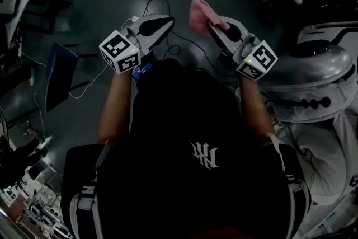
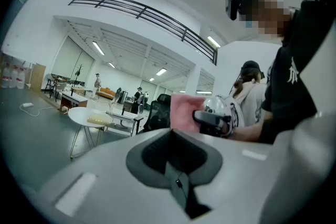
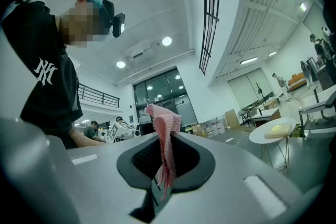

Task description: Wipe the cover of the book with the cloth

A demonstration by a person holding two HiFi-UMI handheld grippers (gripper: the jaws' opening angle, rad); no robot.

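The head view is dark and looks down over the person's cap and black shirt. My right gripper [image 1: 219, 28] is shut on a pink cloth [image 1: 200, 13], which sticks up from between its jaws [image 3: 163, 165]; the cloth [image 3: 164, 136] hangs folded there. My left gripper [image 1: 162, 24] is held level beside it, its jaws [image 2: 172, 149] shut with nothing between them. From the left gripper view the cloth [image 2: 182, 112] shows close ahead. A pale flat thing, maybe the book [image 3: 277, 133], lies on a round white table [image 3: 270, 140] some way off, with the same pale thing [image 2: 98, 119] also in the left gripper view.
A blue panel [image 1: 59, 75] stands at the left and a large white rounded machine [image 1: 316, 73] at the right. Cables [image 1: 170, 45] run over the dark floor below the grippers. Desks, chairs and other people [image 2: 251, 86] fill the hall around.
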